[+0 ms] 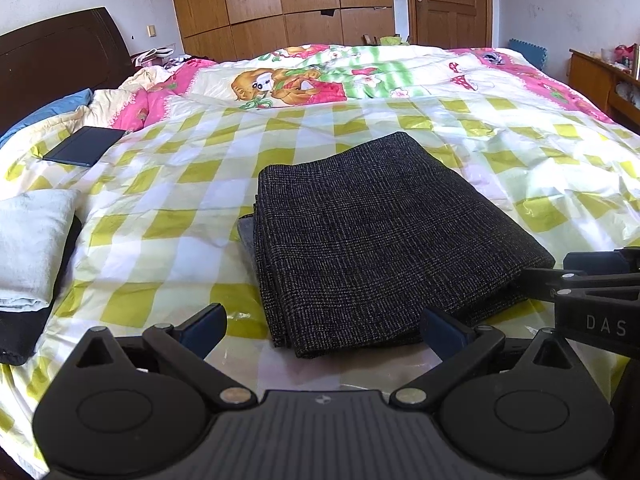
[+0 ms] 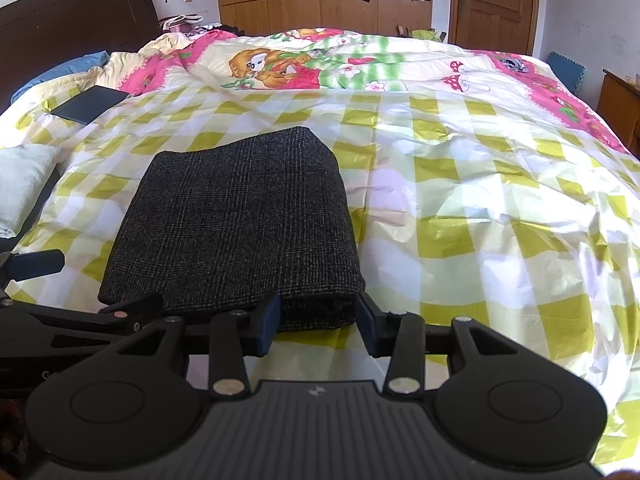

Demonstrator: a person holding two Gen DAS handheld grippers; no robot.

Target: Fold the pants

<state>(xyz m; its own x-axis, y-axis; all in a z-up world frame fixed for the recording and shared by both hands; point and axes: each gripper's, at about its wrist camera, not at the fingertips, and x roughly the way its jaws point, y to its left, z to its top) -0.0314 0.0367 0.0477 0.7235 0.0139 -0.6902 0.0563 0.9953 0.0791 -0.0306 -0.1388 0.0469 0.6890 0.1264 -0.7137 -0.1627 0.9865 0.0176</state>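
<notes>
Lying folded mid-frame on the bed (image 1: 168, 184), the pants (image 1: 384, 240) look finished (neat stack), so left claw (image 1: 324, 326) gapes wide, right claw (image 2: 318, 320) straddles a corner, unclamped.

Open checked sheet (image 2: 500, 208) lies right of the folded pants (image 2: 236, 220); a towel (image 1: 32, 248) crowds the left.

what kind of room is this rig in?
A home bedroom, most likely: a bed with a cartoon-print quilt, a dark headboard, and wooden wardrobe doors along the far wall.
</notes>
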